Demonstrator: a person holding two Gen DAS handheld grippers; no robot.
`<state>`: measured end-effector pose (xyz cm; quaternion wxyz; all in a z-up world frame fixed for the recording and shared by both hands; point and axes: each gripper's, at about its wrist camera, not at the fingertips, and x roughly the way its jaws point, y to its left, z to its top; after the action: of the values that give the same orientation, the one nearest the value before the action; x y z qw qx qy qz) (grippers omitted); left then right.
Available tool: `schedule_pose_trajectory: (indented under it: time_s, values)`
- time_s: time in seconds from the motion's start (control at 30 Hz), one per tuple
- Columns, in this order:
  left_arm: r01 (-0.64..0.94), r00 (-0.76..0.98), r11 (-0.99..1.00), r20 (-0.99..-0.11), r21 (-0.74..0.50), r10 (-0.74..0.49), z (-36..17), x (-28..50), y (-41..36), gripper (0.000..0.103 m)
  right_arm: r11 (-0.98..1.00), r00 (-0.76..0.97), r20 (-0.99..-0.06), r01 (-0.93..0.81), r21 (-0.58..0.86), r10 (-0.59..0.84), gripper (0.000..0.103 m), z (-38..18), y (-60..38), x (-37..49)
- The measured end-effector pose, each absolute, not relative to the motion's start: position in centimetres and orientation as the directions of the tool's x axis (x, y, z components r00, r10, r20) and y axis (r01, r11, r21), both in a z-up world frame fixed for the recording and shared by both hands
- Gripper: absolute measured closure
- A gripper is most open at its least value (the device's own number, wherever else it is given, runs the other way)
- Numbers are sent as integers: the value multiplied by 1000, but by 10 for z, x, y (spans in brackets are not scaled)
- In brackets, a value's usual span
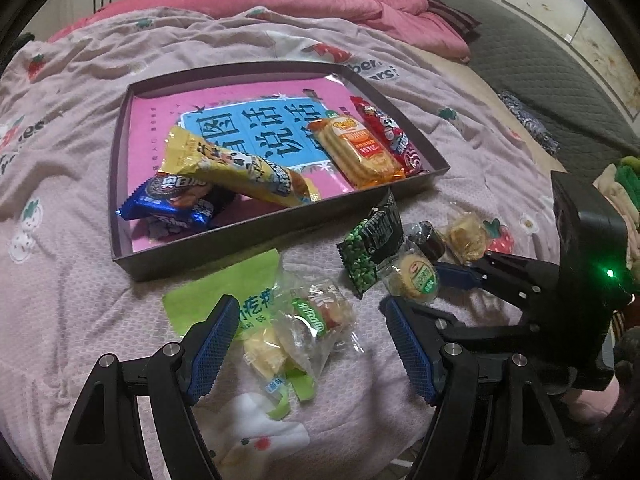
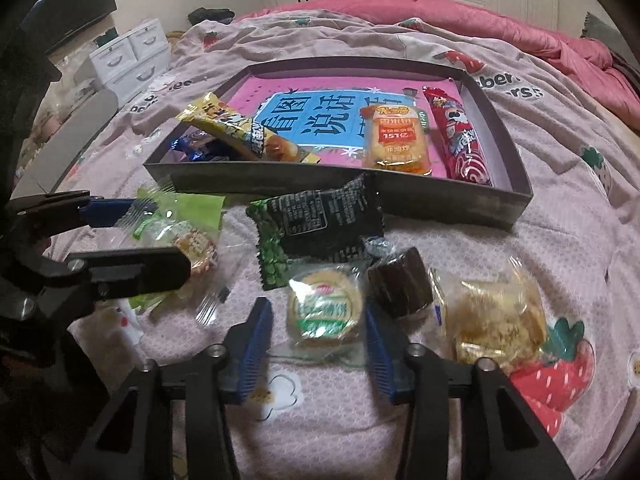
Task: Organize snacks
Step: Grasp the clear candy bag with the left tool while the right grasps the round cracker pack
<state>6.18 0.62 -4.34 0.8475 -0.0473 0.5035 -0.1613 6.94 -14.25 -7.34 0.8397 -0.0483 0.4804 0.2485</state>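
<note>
A shallow dark tray (image 1: 276,226) (image 2: 448,196) lies on the bed with a yellow packet (image 1: 236,168), a blue cookie packet (image 1: 172,204), an orange cracker packet (image 1: 360,148) and a red packet (image 1: 388,132) in it. My left gripper (image 1: 312,344) is open, its pads on either side of clear-wrapped snacks (image 1: 304,328) over a green packet (image 1: 224,292). My right gripper (image 2: 318,344) is open around a round green-labelled cake (image 2: 324,308). A black-green pea packet (image 2: 320,224), a dark cake (image 2: 400,284) and a crumbly pastry (image 2: 496,316) lie nearby.
A pink book (image 1: 248,120) lines the tray bottom. The bed has a wrinkled strawberry-print sheet (image 1: 80,160), a red quilt (image 1: 320,4) at the back, and white drawers (image 2: 132,52) beyond the bed's left side.
</note>
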Motion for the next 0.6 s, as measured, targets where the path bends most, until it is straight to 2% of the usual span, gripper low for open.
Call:
schedule_pose_trajectory:
  time_s: [0.07, 0.1, 0.33, 0.4, 0.6]
  values:
    - [226, 438, 943, -839, -243, -322, -45, 62, 4, 28, 871, 412, -828, -461, 170, 380, 63, -74, -145, 70]
    - [231, 435, 942, -840, -244, -324, -46, 63, 3, 33, 870, 412, -827, -461, 173, 383, 64, -74, -146, 70]
    - [241, 423, 943, -850, -228, -313, -55, 68, -8, 52, 865, 403, -824, -463, 192, 399, 67, -73, -149, 69]
    - [244, 422, 946, -855, -213, -301, -58, 68, -11, 61, 865, 399, -823, -460, 203, 405, 67, -73, -150, 69]
    - [244, 430, 944, -848, -222, -310, -57, 68, -8, 64, 862, 399, -817, -460, 215, 417, 68, -70, -153, 67]
